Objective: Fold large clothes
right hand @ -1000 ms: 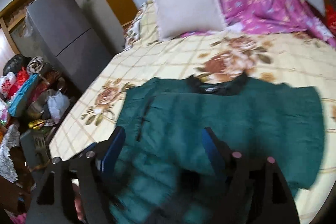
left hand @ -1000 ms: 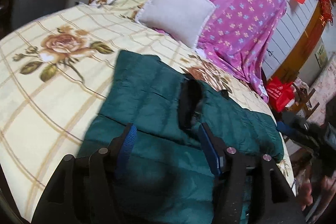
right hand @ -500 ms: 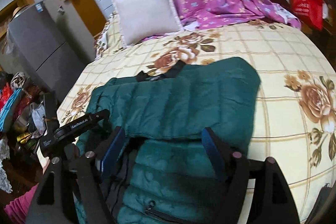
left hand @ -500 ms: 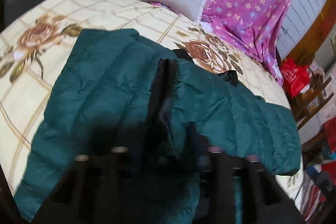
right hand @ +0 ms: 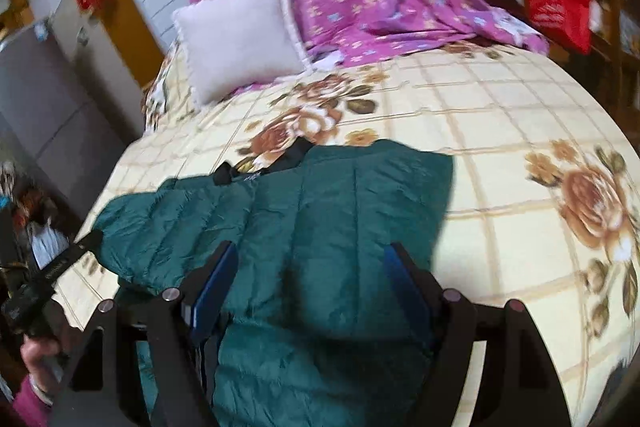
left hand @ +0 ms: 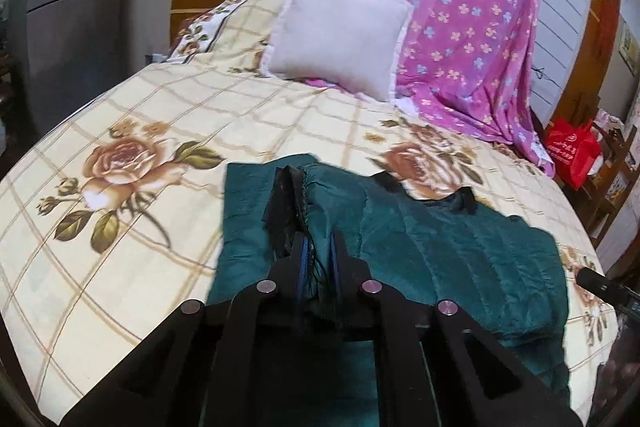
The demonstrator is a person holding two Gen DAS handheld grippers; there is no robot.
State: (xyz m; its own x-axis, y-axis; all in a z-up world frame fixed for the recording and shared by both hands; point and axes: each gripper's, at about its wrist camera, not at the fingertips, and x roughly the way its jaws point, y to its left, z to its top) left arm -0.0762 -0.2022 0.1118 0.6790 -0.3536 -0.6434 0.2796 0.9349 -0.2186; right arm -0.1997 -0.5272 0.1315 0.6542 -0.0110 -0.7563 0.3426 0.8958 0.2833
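A dark green quilted jacket (left hand: 460,247) lies on the flowered bedspread (left hand: 140,267), sleeves folded across its body, black collar at the far edge. My left gripper (left hand: 318,247) is shut on a raised fold of the jacket with black lining showing above the fingers. In the right wrist view the jacket (right hand: 320,211) lies flat, and my right gripper (right hand: 310,267) is open and empty just above its lower part. The other hand-held gripper (right hand: 52,267) shows at the left edge of that view.
A white pillow (left hand: 340,31) and a purple flowered sheet (left hand: 460,7) lie at the head of the bed. A red bag (left hand: 572,151) stands off the right side. A grey fridge (right hand: 36,107) and clutter stand to the left of the bed.
My left gripper closed on a fold of the jacket and lifted it. My right gripper stayed open and swung to the right side of the jacket.
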